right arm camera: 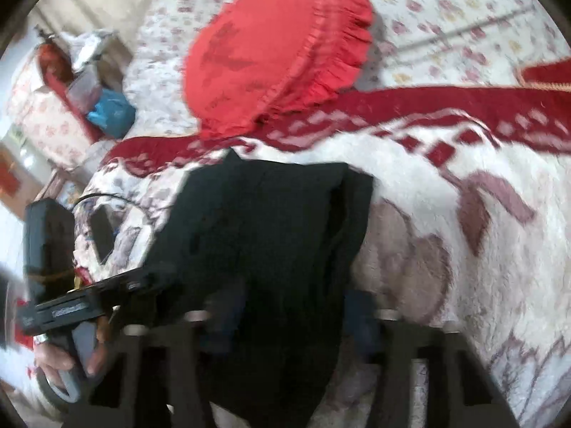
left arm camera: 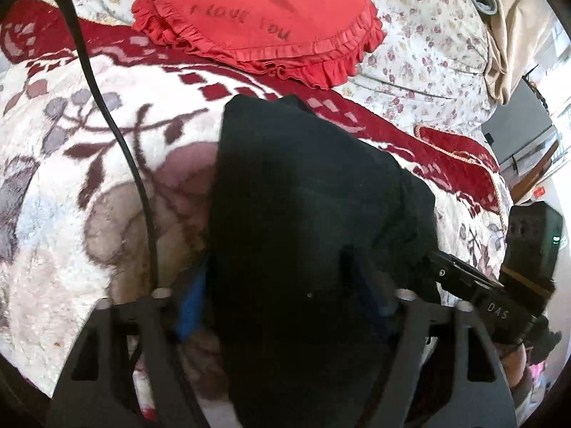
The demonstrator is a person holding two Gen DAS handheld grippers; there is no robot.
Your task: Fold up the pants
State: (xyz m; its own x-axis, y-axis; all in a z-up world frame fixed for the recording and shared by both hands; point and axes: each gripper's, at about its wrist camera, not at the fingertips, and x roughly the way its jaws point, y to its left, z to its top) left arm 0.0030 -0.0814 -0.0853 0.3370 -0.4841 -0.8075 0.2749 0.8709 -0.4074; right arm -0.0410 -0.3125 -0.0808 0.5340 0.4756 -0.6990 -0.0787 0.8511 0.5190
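The black pants [left arm camera: 307,192] lie bunched on a white blanket with red and mauve flowers [left arm camera: 71,185]. In the left wrist view my left gripper [left arm camera: 285,292] has its blue-padded fingers [left arm camera: 191,306] on either side of the cloth, which hangs between them and covers the tips. In the right wrist view the pants [right arm camera: 271,235] drape over my right gripper [right arm camera: 285,321] in the same way; its fingertips are hidden by cloth. The right gripper also shows in the left wrist view [left arm camera: 474,281], and the left gripper in the right wrist view [right arm camera: 107,292], both at the pants' edge.
A red frilled heart cushion [left arm camera: 257,18] lies beyond the pants on a floral quilt [left arm camera: 428,57]. A black cable [left arm camera: 117,135] crosses the blanket at left. A beige cloth [left arm camera: 510,28] is at far right. Room clutter [right arm camera: 89,85] stands off the bed.
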